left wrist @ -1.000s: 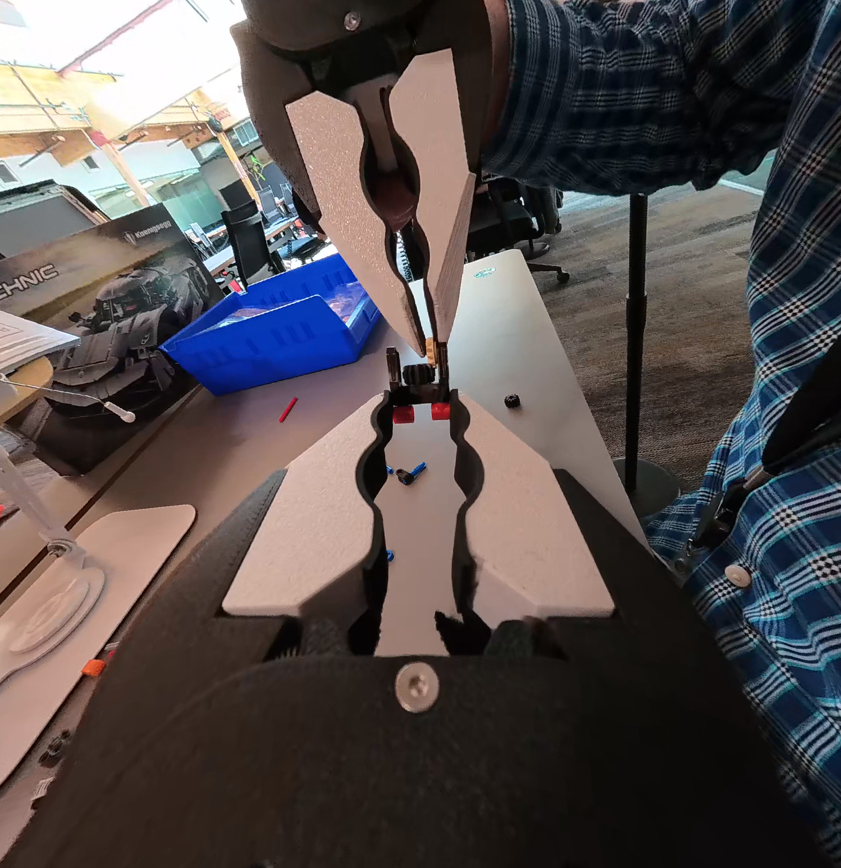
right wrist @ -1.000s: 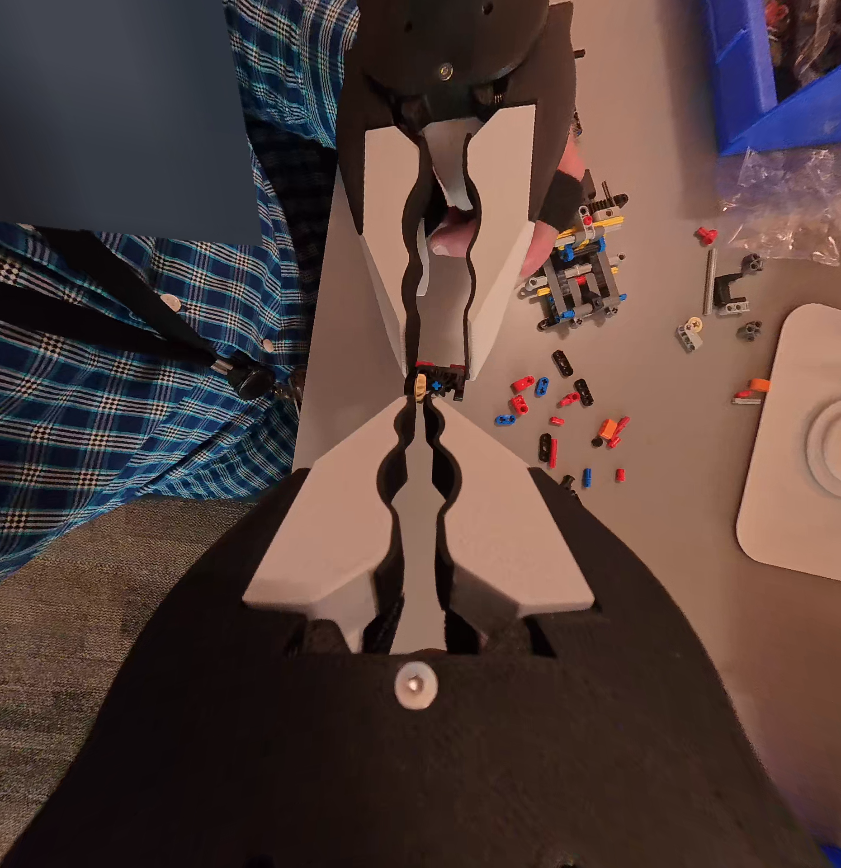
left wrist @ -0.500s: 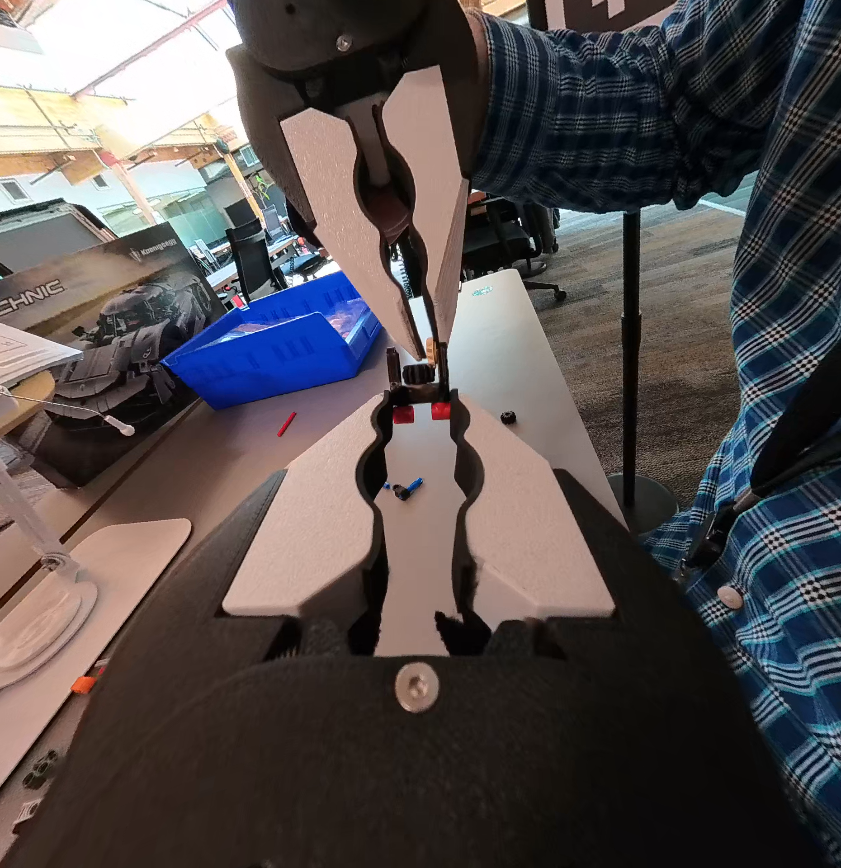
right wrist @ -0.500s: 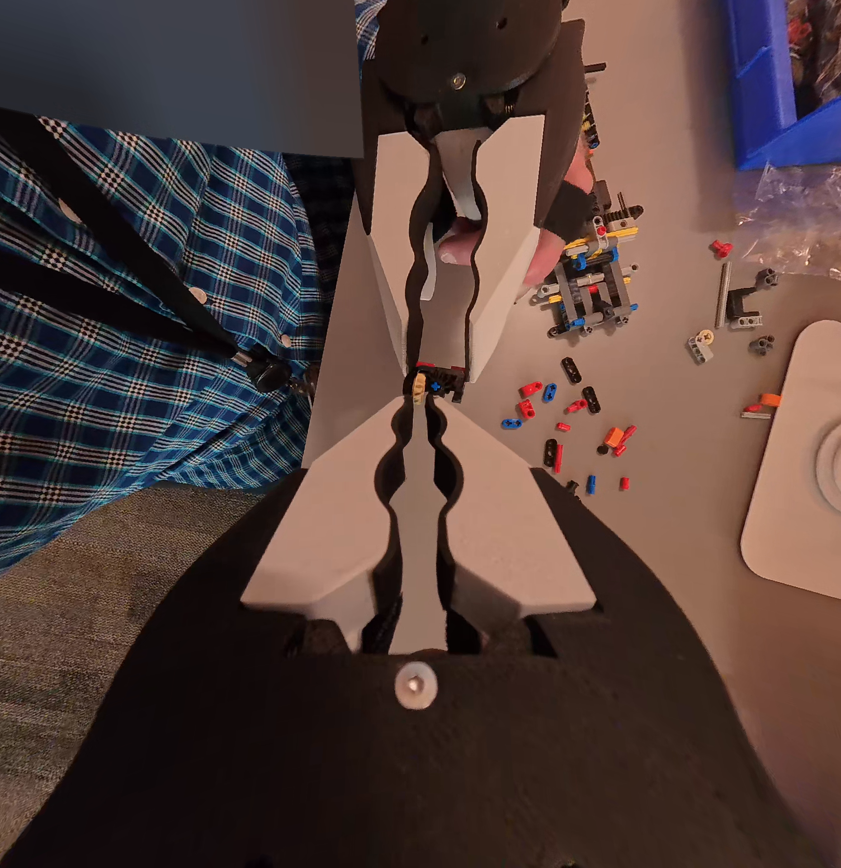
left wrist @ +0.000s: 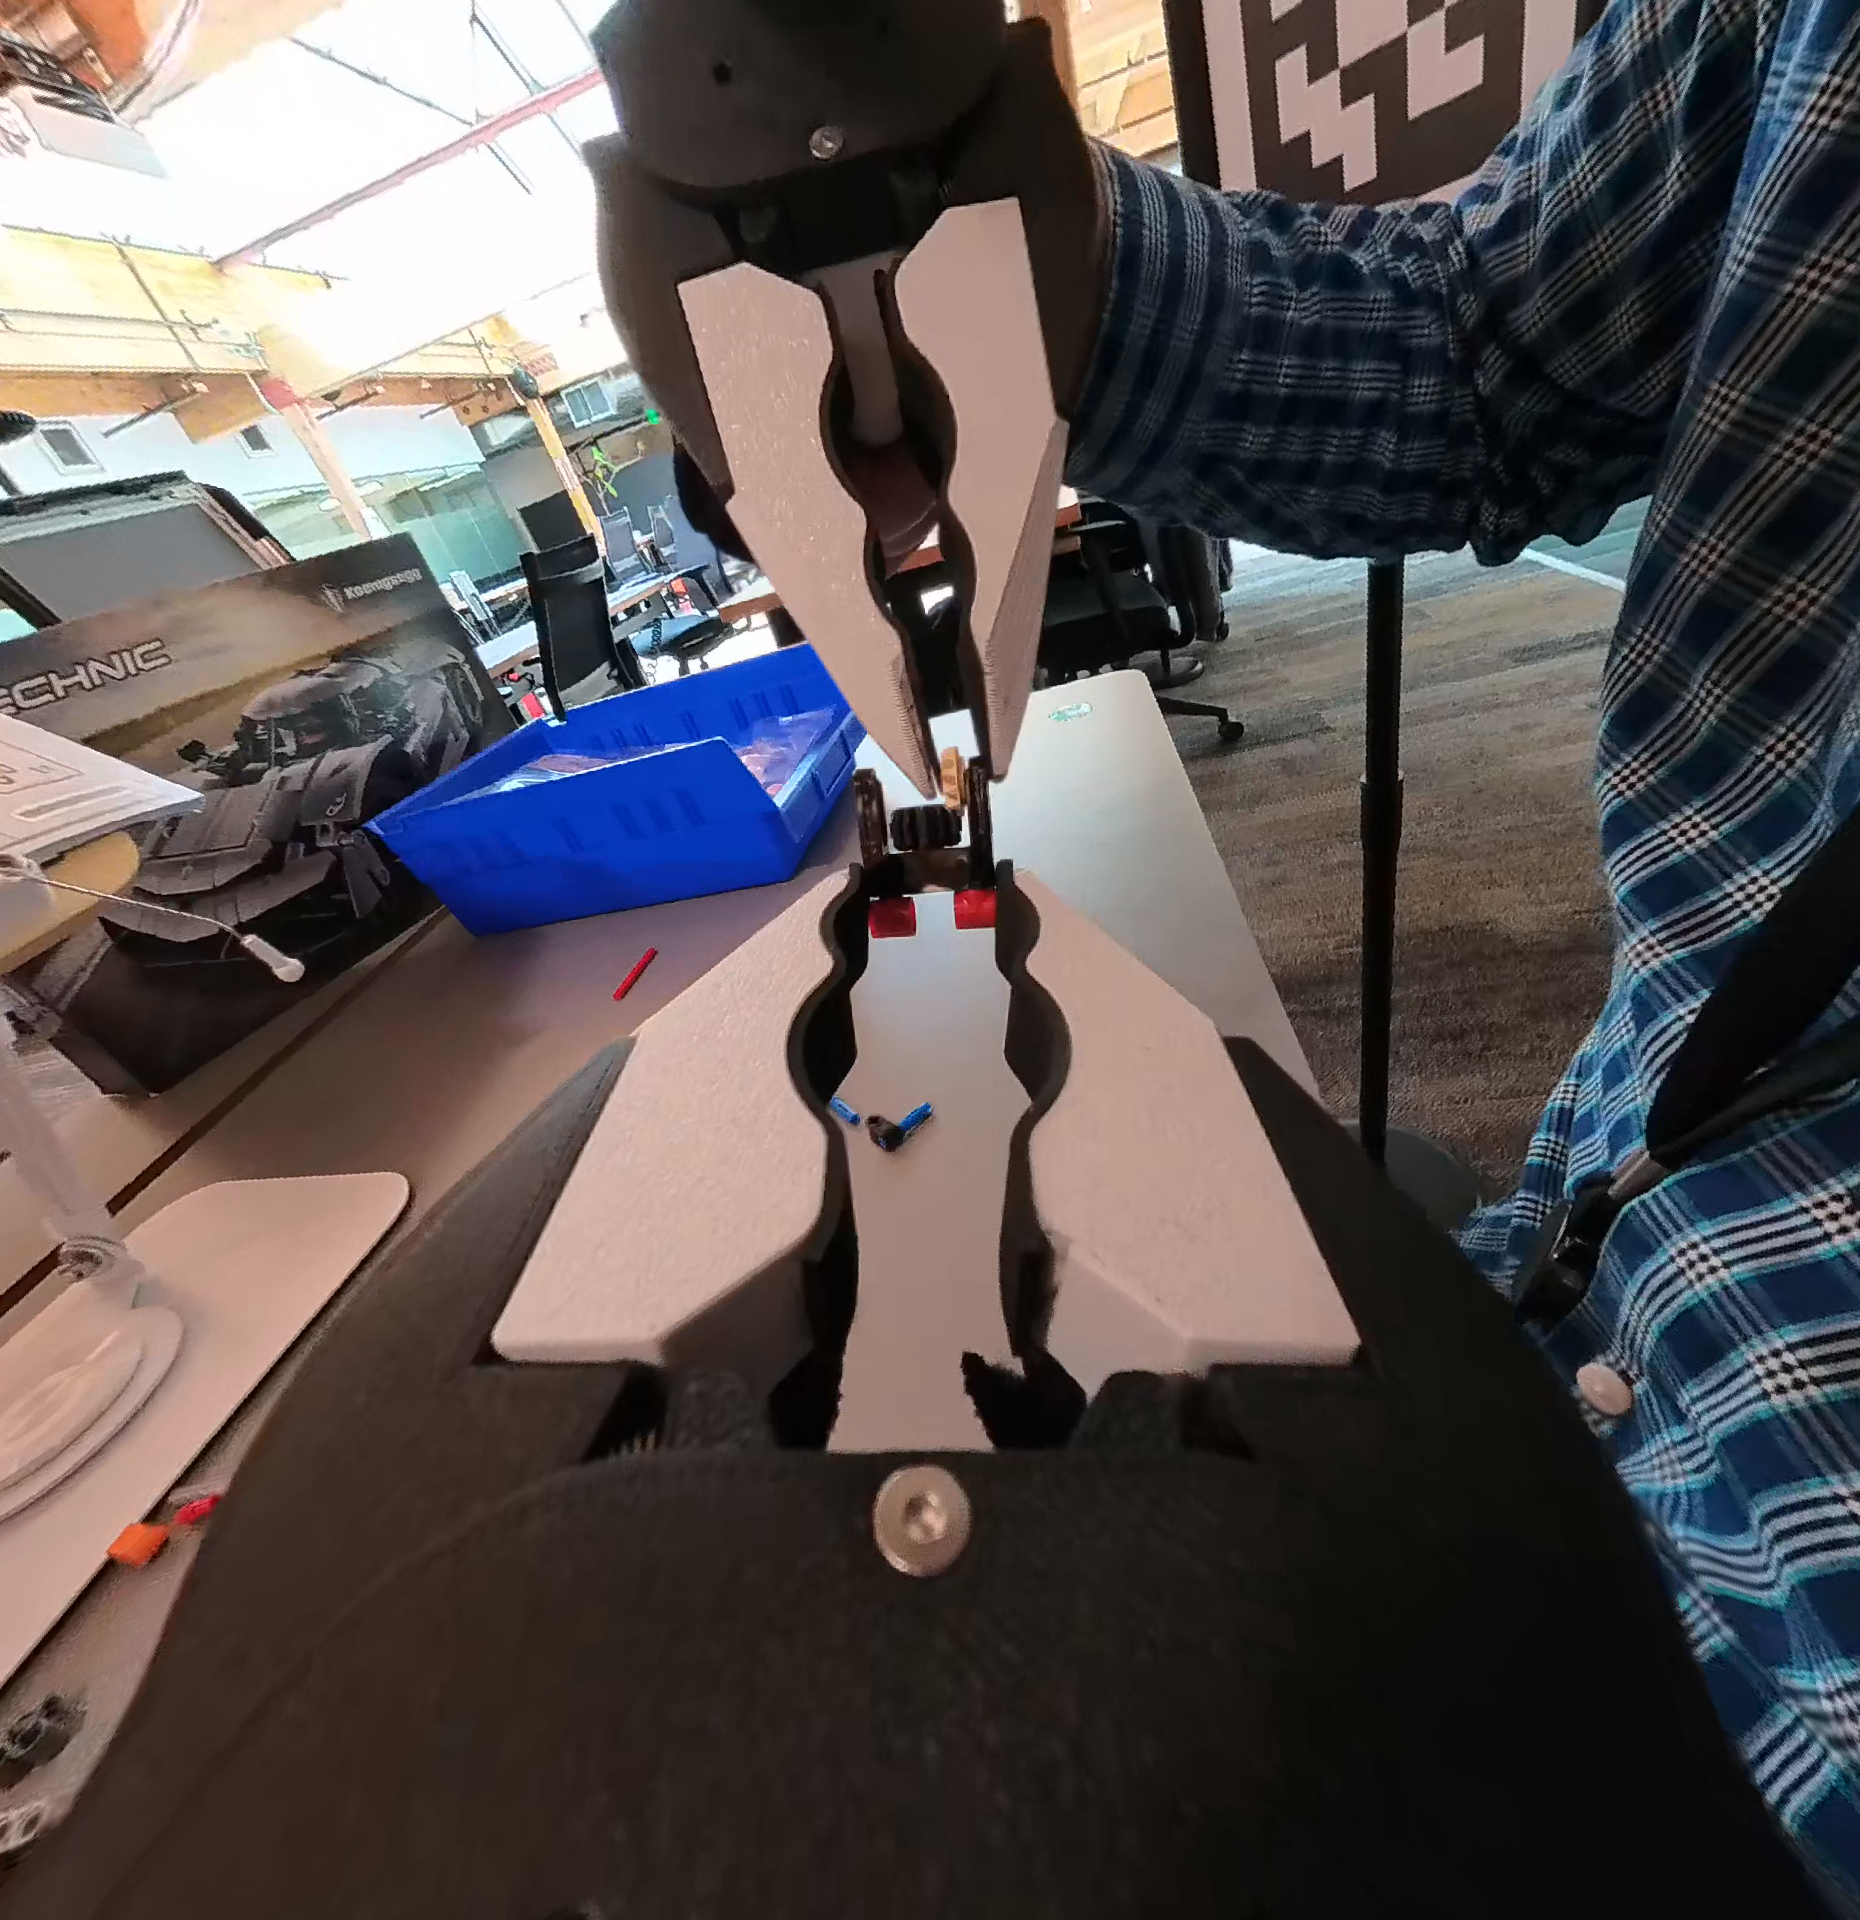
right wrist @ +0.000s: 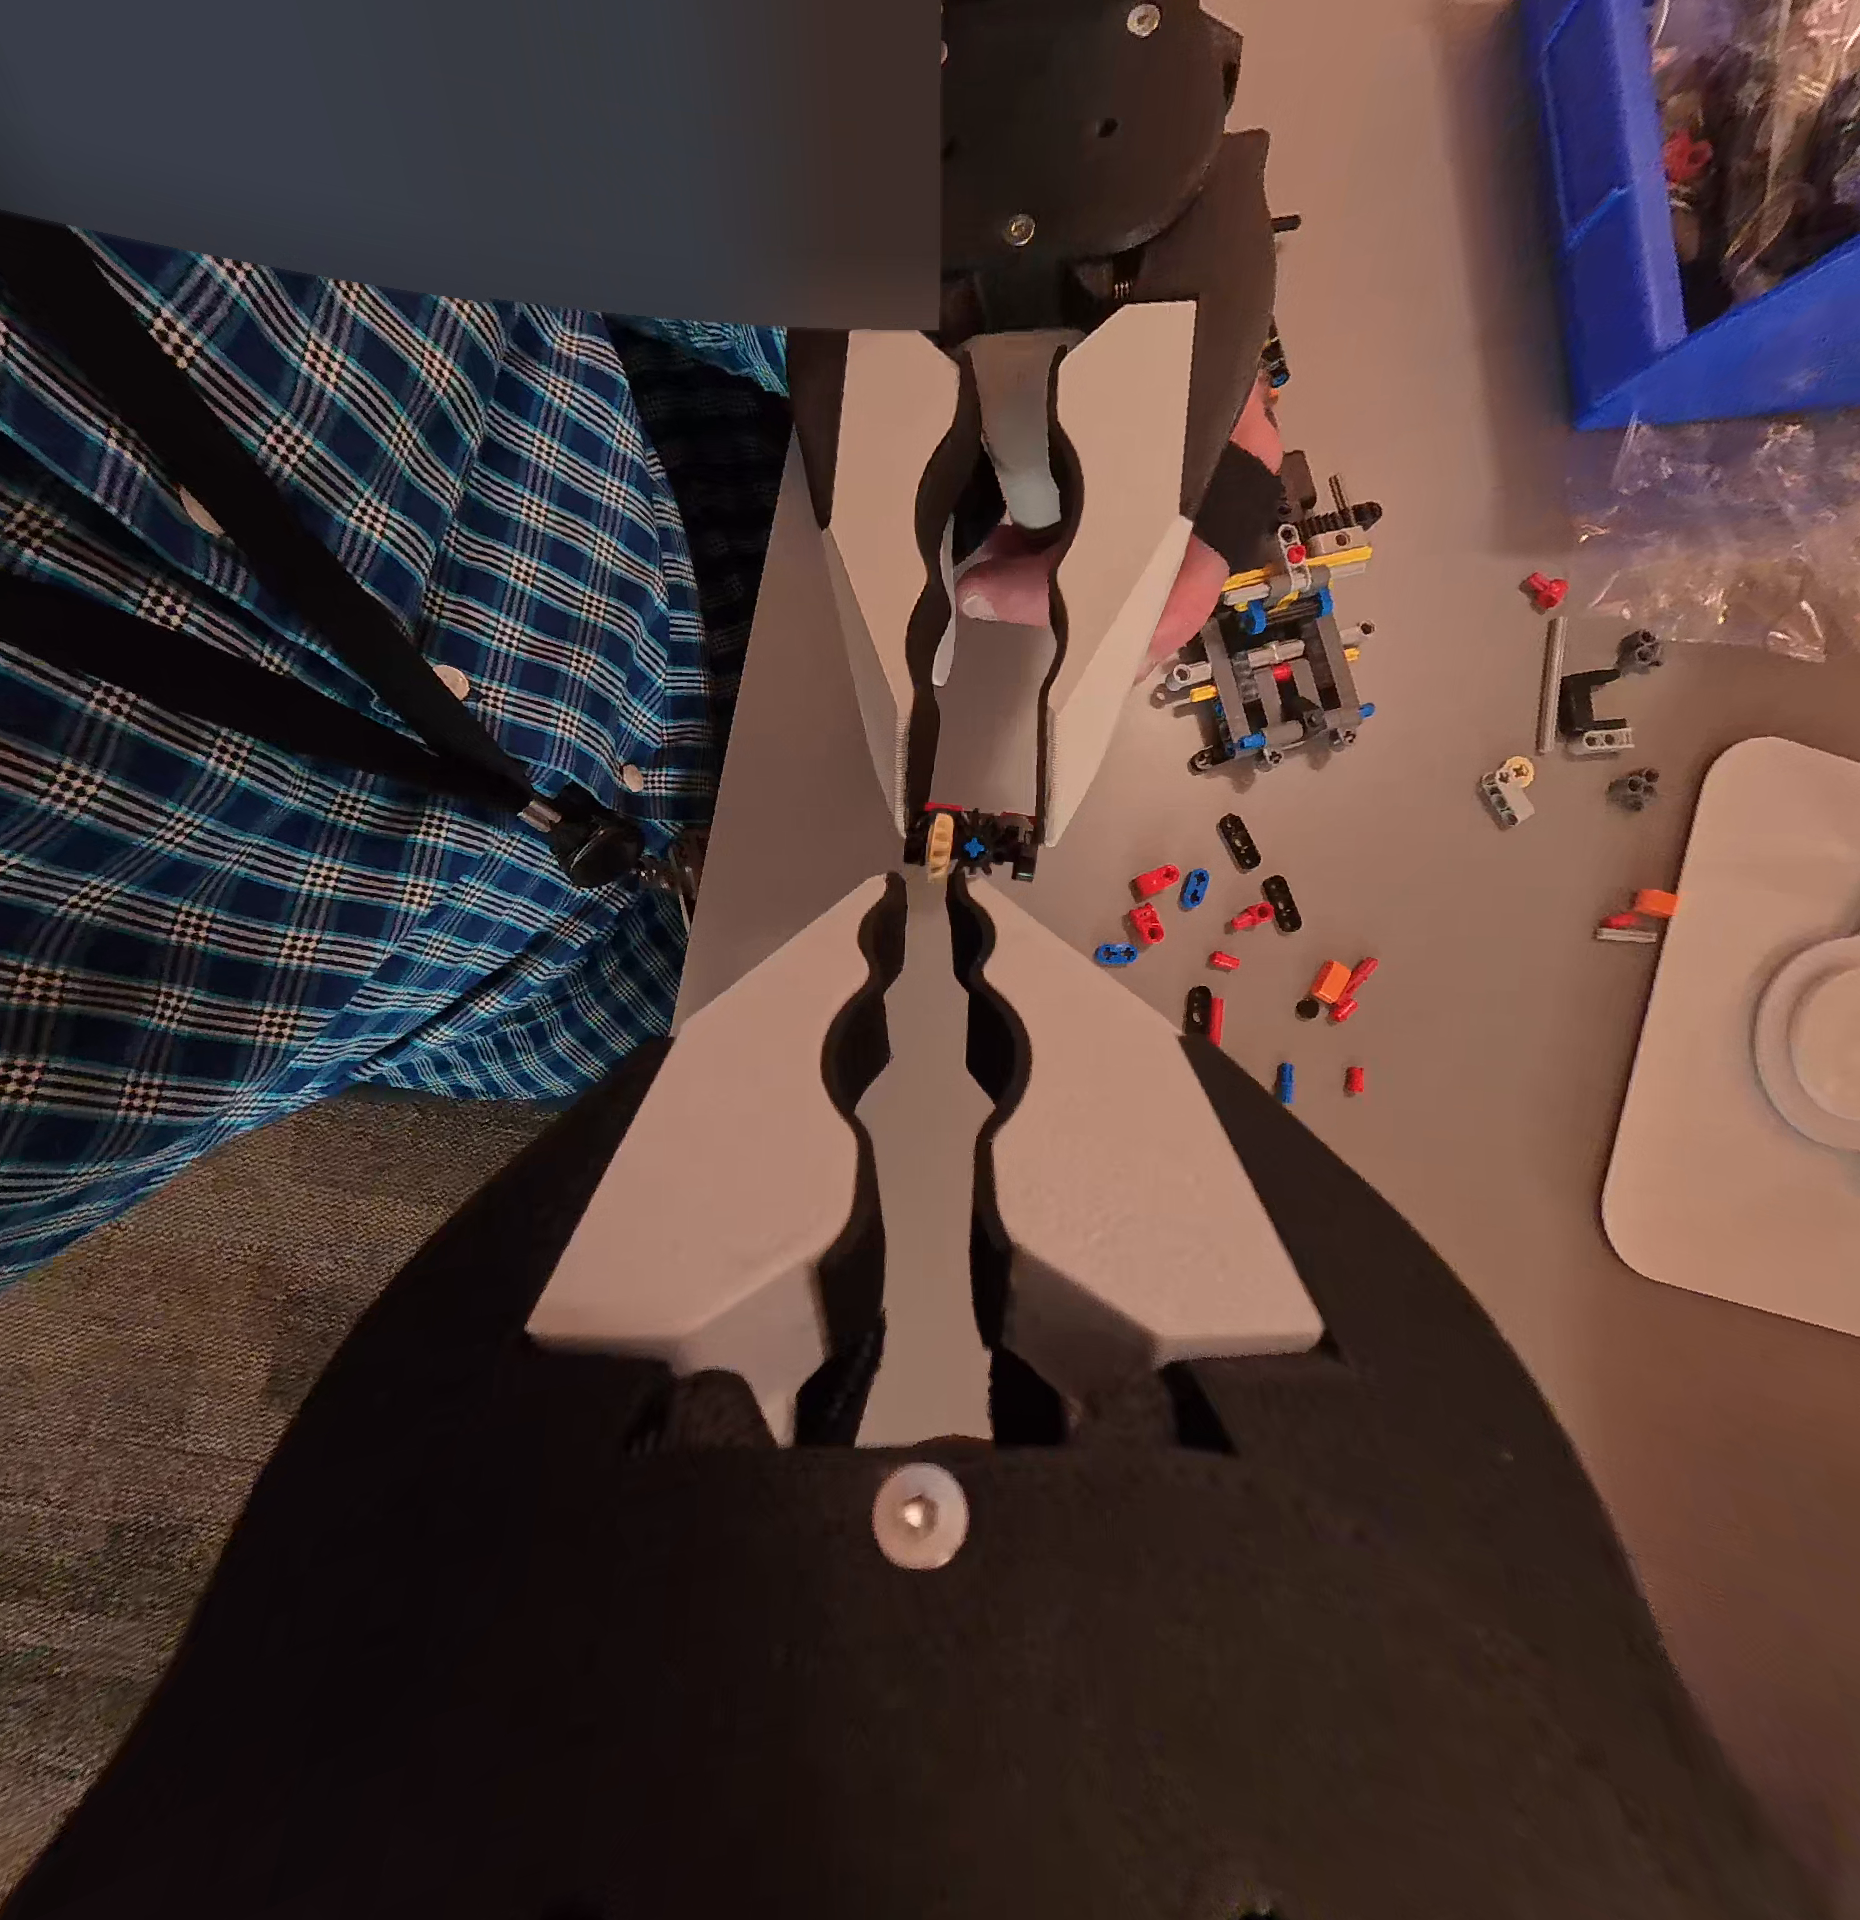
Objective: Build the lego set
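Lego subassembly (left wrist: 928, 852) held in air above table (left wrist: 1102, 831) edge, clamped in left gripper (left wrist: 931, 894) tips. Right gripper (left wrist: 952, 774) descends from above, tips pinching tan gear (left wrist: 949, 795) on it.

Left tool (left wrist: 931, 894): white fingers on a black textured body. Right tool (right wrist: 924, 883): the same white and black.

Small assembly (left wrist: 928, 852) held between the tools — black frame, black gear, tan gear (left wrist: 952, 798), two red connectors, a blue axle end in the right wrist view.

Sleeve (left wrist: 1373, 343): blue plaid with white and teal lines.

Bin (left wrist: 614, 810): saturated blue.

Worktop (right wrist: 1425, 1351): plain pale grey.

Loose pieces (right wrist: 1232, 956): red, blue, black, orange.

Larger sub-assembly (right wrist: 1281, 665) — grey and black, with yellow, blue and red accents.

Box (left wrist: 251, 748): dark grey and black print.

Floor (left wrist: 1477, 831): mottled grey-brown carpet.
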A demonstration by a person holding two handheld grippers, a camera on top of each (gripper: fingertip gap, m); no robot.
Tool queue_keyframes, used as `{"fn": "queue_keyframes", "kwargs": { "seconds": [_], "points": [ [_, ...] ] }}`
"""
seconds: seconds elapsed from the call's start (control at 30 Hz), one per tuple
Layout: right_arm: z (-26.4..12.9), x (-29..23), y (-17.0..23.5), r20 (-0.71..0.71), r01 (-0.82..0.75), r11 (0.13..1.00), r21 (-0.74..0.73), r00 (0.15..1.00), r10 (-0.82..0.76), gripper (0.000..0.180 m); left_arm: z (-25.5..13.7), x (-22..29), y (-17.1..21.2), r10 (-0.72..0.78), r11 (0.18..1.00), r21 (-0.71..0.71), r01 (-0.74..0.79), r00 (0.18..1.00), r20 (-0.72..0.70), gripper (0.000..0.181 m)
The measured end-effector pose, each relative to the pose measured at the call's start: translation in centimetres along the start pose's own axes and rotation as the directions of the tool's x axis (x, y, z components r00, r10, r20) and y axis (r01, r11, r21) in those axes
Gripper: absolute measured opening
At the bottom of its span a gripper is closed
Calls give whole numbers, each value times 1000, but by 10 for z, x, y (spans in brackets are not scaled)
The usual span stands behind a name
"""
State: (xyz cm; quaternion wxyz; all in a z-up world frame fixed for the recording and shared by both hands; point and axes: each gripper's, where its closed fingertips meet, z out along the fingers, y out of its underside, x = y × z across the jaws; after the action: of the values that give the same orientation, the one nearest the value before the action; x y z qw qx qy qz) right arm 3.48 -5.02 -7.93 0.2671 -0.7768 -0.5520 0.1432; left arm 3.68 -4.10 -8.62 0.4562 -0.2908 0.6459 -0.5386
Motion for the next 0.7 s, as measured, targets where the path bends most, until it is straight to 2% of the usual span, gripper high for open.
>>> {"fn": "queue_keyframes", "kwargs": {
  "seconds": [0.2, 0.43, 0.53, 0.7],
  "points": [
    [-12, 6, -8, -51, -4, 998, 57, 999, 7, 7, -1, -6, -6, -65, 997, 43, 65, 998, 7, 22],
    [-28, 17, -28, -197, 46, 978, 201, 980, -6, 17, -6, -19, -21, -222, 963, 153, 222, 975, -18, 22],
    [-30, 25, -33, -309, 103, 969, 226, 951, -29, 21, -5, -23, -25, -262, 948, 180, 262, 965, -28, 22],
    [-30, 27, -36, -380, 138, 957, 257, 924, -32, 17, -4, -27, -31, -290, 933, 212, 291, 956, -38, 22]
  ]
}}
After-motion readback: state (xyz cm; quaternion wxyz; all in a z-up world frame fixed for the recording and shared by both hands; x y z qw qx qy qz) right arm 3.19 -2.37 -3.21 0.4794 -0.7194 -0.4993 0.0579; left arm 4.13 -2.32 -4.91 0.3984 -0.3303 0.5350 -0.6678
